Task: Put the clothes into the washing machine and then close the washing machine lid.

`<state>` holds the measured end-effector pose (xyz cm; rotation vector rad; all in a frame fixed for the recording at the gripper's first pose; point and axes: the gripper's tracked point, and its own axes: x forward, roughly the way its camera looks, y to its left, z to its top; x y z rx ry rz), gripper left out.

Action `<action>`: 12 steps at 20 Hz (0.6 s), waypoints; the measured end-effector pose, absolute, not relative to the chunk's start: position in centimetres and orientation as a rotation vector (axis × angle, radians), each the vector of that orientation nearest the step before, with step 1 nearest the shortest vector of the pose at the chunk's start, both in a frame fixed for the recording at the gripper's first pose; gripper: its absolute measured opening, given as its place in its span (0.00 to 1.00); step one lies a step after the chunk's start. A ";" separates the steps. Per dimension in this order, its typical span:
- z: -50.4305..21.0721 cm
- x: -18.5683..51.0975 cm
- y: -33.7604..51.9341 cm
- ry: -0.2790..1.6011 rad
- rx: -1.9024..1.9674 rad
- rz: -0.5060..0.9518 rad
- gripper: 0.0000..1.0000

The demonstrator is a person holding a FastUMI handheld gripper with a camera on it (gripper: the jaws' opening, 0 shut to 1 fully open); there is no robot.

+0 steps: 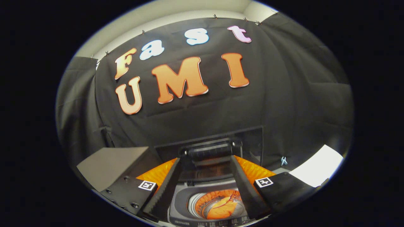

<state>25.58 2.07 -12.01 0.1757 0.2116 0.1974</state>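
The gripper (205, 186) holds its jaws wide, empty. Between them, below, orange clothes (222, 208) already lie in the washing machine (183, 201) drum. Just beyond stands the raised lid (208, 154); judging by this, loading looks done and closing remains.

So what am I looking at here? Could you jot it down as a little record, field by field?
setting: booth with a black cloth wall
washing machine: below the fingers, top open
lid: raised, standing upright behind the opening
clothes: an orange garment lying inside the drum
hand-held gripper: open, fingers spread over the opening, holding nothing
task stage: clothes look loaded; lid not yet closed
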 end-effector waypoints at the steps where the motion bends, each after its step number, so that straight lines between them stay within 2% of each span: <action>1: -11.1 26.9 1.8 0.203 0.163 0.187 0.98; 7: -9.1 35.8 2.5 0.189 0.120 0.182 0.98; 12: -10.9 41.8 5.2 0.264 0.082 0.217 0.98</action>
